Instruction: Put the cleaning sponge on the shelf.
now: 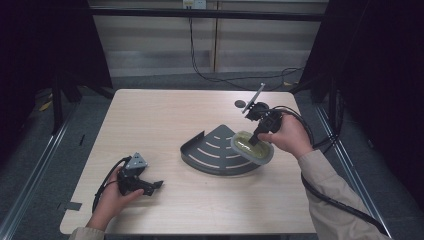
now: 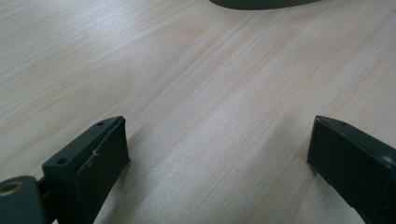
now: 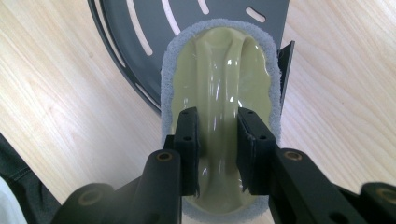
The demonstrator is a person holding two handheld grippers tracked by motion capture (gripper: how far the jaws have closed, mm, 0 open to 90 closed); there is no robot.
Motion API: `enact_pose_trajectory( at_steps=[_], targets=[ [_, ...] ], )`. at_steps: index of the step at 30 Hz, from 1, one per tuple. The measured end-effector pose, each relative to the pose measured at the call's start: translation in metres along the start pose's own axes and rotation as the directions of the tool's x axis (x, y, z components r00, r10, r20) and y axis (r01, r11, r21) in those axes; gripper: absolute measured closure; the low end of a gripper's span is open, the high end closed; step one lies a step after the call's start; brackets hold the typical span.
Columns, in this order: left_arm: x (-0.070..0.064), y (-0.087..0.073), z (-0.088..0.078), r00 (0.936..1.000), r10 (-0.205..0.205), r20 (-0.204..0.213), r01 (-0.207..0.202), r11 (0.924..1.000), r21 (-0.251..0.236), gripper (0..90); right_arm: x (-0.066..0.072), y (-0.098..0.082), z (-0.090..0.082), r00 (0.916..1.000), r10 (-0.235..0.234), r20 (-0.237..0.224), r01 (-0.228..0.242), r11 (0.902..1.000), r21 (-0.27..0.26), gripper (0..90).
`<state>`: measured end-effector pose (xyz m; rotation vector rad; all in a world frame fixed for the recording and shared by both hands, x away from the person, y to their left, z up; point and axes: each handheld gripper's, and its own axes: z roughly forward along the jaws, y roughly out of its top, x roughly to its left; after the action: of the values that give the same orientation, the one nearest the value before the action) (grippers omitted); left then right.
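Two black jaws of the right gripper (image 3: 217,144) were clamped on the raised ridge that ran down the middle of a pale olive scrubber (image 3: 219,93), one jaw on each side of that ridge, pressing it between them. The scrubber was an oval pad with a glossy plastic top and a fuzzy grey border around its edge; the jaws gripped it toward its near end in the right gripper view, so most of its length stretched away beyond the fingertips. In the high view the scrubber (image 1: 251,146) sat at the right edge of a dark fan-shaped rack (image 1: 215,150), lying partly over the slotted metal and partly past the rack's straight side; whether its underside actually touched the rack I could not tell, though it looked tilted rather than flat. The right gripper (image 1: 256,138) came down onto it from above, held in the person's right hand (image 1: 287,136), with a black cable looping off toward the table's right edge.

Well apart from all this, near the table's front left, the left gripper (image 1: 159,185) rested low over the light wooden table (image 1: 150,115) in the left hand (image 1: 112,197). Its jaws stood wide, with bare wood grain between them in the left gripper view, and the rack's curved rim (image 2: 261,3) showed far ahead at the top.
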<state>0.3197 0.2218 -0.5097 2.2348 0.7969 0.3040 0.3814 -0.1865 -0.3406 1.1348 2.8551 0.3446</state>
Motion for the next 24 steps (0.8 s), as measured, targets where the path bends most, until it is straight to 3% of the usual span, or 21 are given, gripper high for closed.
enact_pose_trajectory(
  at_steps=[10,24],
  targets=[
    [0.0,0.0,0.0,1.0,0.001,-0.001,-0.001,1.0,0.0,4.6,-0.001,0.008,0.005,0.9999,0.0,0.016,0.0,0.9999,-0.01,71.5],
    [0.0,0.0,0.0,1.0,0.001,-0.003,-0.001,1.0,0.0,4.4,-0.008,0.014,0.013,0.999,0.041,0.018,-0.04,0.9991,-0.013,71.5]
  ],
)
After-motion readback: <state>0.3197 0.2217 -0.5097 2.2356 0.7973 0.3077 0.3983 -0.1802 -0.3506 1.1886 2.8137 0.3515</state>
